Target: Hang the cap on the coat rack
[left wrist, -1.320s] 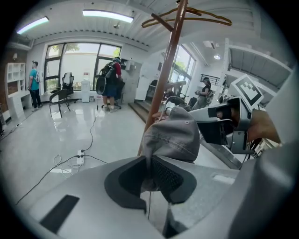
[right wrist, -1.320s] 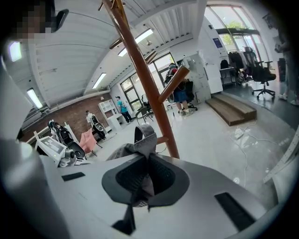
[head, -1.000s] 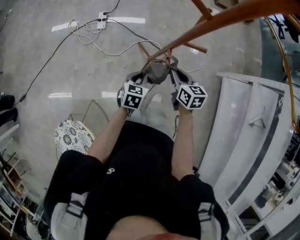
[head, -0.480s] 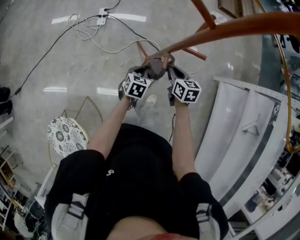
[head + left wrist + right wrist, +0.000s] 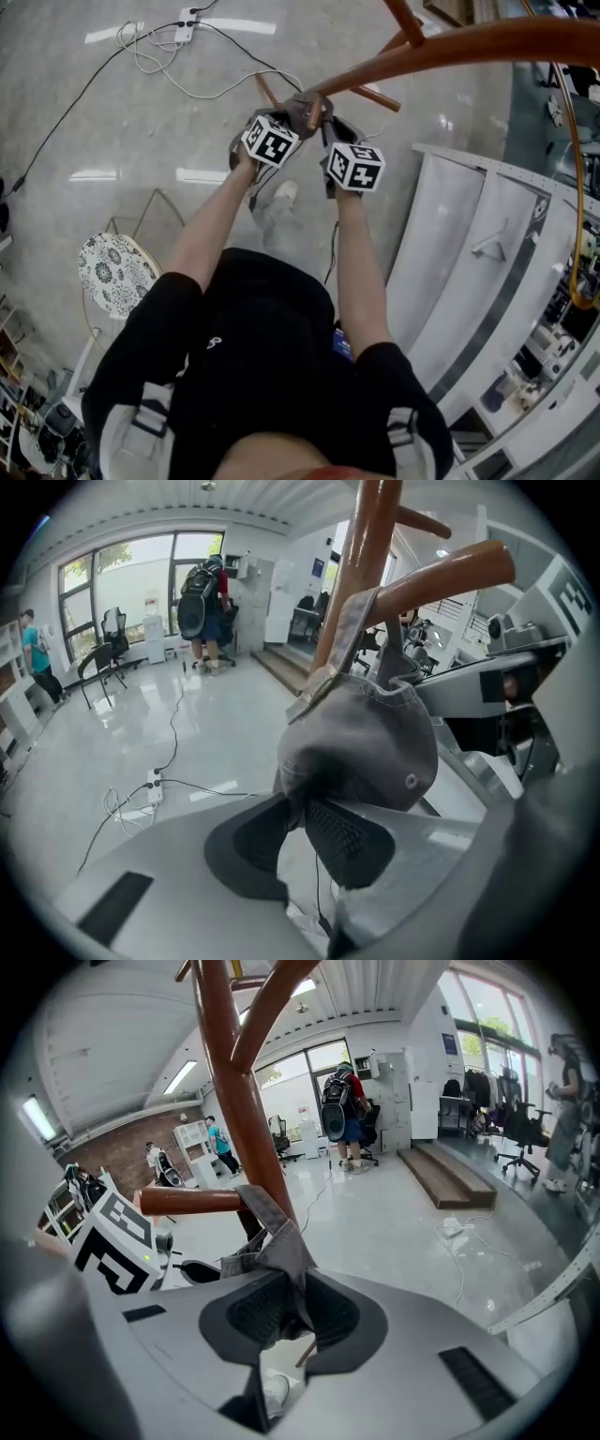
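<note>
We hold the cap (image 5: pixel 361 742) at the coat rack (image 5: pixel 234 1101): left gripper (image 5: pixel 300 825) jaws opening with its fabric between them, right gripper (image 5: pixel 295 1309) pinching its strap (image 5: pixel 274 1234).

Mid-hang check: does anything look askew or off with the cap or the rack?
Only the cap: it sits crumpled and tilted, with its back strap draped over a coat rack peg. No damage or spill is visible.

One cap (image 5: pixel 361 742) and one coat rack (image 5: pixel 469 42). Two claws: the left claw (image 5: pixel 302 841), jaws opening with cap cloth between them, and the right claw (image 5: pixel 298 1321). One power strip (image 5: pixel 185 24), one patterned chair (image 5: pixel 108 275), at least three people (image 5: pixel 342 1101) far off.
</note>
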The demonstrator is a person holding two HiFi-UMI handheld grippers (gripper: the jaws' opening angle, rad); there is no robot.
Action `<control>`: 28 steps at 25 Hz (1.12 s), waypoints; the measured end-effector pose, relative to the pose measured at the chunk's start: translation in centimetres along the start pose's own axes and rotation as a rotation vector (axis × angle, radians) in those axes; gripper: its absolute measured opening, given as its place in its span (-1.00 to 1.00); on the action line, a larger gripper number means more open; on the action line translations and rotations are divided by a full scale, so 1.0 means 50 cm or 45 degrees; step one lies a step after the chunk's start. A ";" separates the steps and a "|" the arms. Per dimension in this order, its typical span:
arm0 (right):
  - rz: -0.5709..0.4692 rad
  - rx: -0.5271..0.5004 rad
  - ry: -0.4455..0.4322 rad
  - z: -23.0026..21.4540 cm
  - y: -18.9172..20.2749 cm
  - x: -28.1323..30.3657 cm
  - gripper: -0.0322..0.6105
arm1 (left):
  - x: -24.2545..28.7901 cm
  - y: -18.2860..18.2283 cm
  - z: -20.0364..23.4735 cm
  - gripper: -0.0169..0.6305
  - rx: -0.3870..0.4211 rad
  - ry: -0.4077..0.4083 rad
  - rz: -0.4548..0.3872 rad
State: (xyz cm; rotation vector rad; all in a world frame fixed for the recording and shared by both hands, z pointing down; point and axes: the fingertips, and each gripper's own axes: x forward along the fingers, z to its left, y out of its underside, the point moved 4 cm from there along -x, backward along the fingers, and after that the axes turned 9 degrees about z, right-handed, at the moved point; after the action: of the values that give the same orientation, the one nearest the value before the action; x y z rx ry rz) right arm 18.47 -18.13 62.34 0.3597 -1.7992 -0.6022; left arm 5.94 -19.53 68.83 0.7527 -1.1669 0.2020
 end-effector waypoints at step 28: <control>-0.893 -0.008 0.334 0.025 -0.301 -0.435 -0.91 | -0.548 -0.314 0.038 -0.95 -0.049 -0.028 -0.998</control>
State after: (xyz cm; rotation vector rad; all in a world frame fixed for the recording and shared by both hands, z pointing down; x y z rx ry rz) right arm 23.09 -18.78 36.27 1.0364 -1.3952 -0.9897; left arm 1.44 -26.10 38.22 1.1214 -0.8189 -0.4814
